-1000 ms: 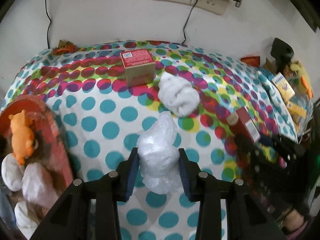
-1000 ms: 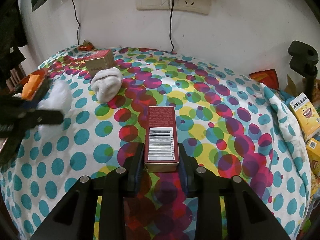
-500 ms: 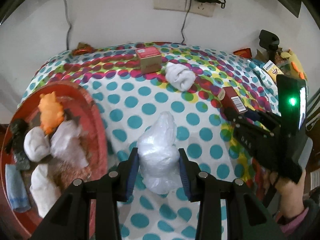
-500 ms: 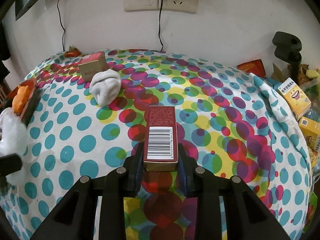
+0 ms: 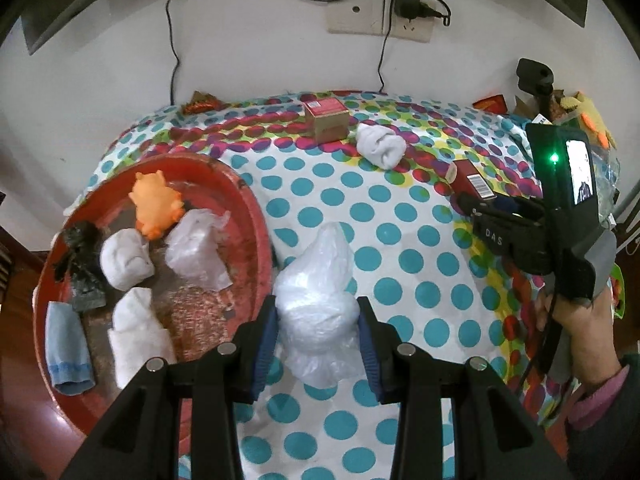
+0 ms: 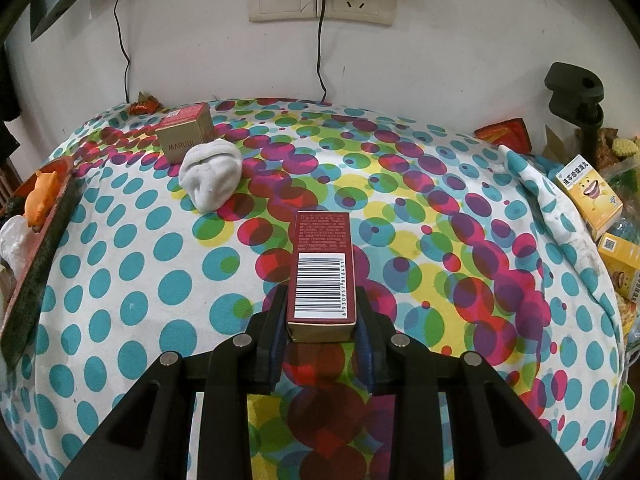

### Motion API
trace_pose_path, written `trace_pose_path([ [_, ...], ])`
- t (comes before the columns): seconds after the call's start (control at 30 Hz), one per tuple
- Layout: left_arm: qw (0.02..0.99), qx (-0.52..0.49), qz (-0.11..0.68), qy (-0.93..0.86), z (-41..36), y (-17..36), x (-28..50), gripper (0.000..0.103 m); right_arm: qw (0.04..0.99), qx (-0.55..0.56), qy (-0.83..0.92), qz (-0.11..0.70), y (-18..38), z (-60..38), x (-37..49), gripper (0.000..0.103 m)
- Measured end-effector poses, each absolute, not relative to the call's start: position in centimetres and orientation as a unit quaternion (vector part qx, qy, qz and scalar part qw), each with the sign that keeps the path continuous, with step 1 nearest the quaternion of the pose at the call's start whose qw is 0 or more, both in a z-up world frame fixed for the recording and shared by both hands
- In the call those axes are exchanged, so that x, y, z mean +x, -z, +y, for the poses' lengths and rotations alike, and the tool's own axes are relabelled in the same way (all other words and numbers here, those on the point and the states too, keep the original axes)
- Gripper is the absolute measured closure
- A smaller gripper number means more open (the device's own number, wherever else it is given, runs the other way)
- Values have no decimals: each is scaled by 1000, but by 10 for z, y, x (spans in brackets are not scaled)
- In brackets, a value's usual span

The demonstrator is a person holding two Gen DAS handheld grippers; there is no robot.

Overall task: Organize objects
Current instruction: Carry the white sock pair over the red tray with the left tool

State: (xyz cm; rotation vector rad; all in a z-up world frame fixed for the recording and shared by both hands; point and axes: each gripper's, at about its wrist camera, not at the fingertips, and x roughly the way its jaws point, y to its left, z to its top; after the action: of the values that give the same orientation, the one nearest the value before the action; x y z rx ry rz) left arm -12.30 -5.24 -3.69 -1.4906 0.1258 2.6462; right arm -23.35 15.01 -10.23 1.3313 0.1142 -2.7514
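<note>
Beside the rim of the round red plastic tray (image 5: 260, 216), on a bench draped in a polka-dot cloth (image 5: 384, 208), the left gripper (image 5: 318, 330) has its jaws clamped on a crumpled clear plastic bag (image 5: 320, 300), held just right of the tray's edge above the cloth. Inside the tray lie an orange rubber animal toy (image 5: 156, 204), white rolled socks (image 5: 126, 258), another clear bag (image 5: 198, 246), a dark figurine (image 5: 82, 256) and a pale blue cloth (image 5: 66, 346), leaving bare floor only toward its near rim. Well right of the tray, the right gripper (image 6: 322, 330) holds a dark red carton with a barcode (image 6: 322, 270) in closed jaws; a hand (image 5: 580, 320) grips its handle. Beyond the tray, near the wall, a tan and red cardboard box (image 6: 186, 136) stands touching a white balled sock (image 6: 210, 180). Open cloth stretches between tray and carton. At the bench's right edge, yellow packets (image 6: 592, 196) crowd together.
</note>
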Motion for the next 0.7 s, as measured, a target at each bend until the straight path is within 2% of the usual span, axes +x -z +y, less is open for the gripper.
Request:
trace_pose_path([
  [0.7,-8,-488,9,-873,-129,25,-115,65,41,435,899,36,103,150,-233,74],
])
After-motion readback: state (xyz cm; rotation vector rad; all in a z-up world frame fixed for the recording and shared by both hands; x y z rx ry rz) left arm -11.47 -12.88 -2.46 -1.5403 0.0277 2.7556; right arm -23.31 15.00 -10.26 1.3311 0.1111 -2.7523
